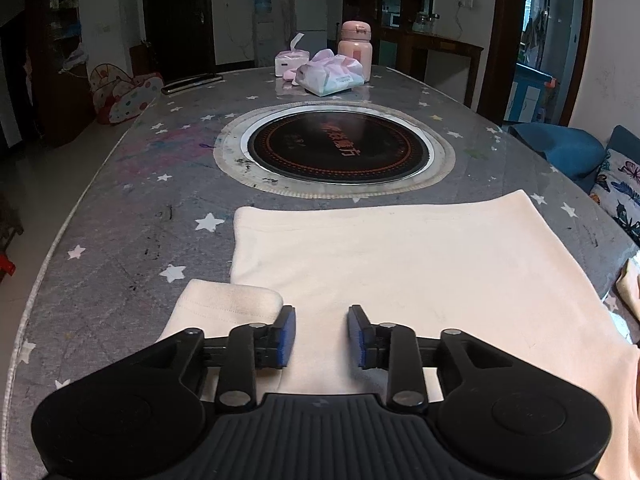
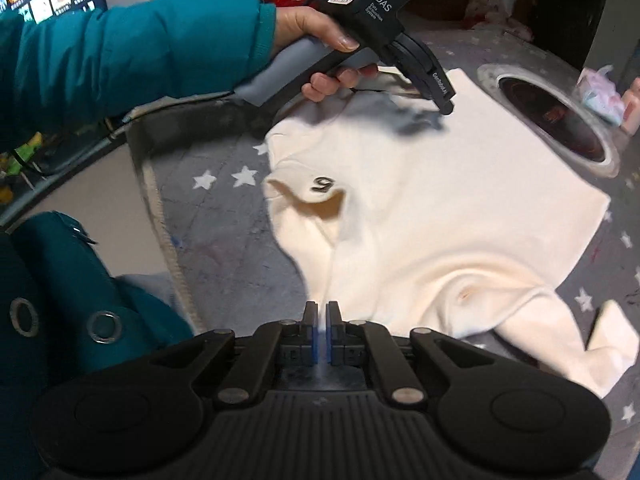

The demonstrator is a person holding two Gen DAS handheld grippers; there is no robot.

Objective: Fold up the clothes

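On the grey starred table (image 1: 120, 200) there is one cream shirt (image 1: 400, 272), spread flat between the near edge and the round black hotplate (image 1: 340, 148) set in the middle. Starting at the left, the shirt's left sleeve (image 1: 228, 304) is already folded in, a short flap lying just beside the left gripper (image 1: 322, 336), whose blue pads stand partly apart with nothing between them, hovering over the cloth near the shoulder. In the right wrist view a hand (image 2: 320, 40) in a teal sleeve (image 2: 140, 52) holds that gripper above the far side of the shirt. Further right, the collar with its small black tag (image 2: 322, 184) faces the table's edge, so the shirt's long axis runs away from the person toward the hotplate. The right gripper (image 2: 322, 332) has its jaws almost together; it looks closed on the cloth's near edge, though the pinch itself is hard to see. The right sleeve (image 2: 568, 328) lies unfolded, trailing out beside it, so the right hand is the nearer one for folding that sleeve inward. Counted: one shirt, two sleeves, two grippers.
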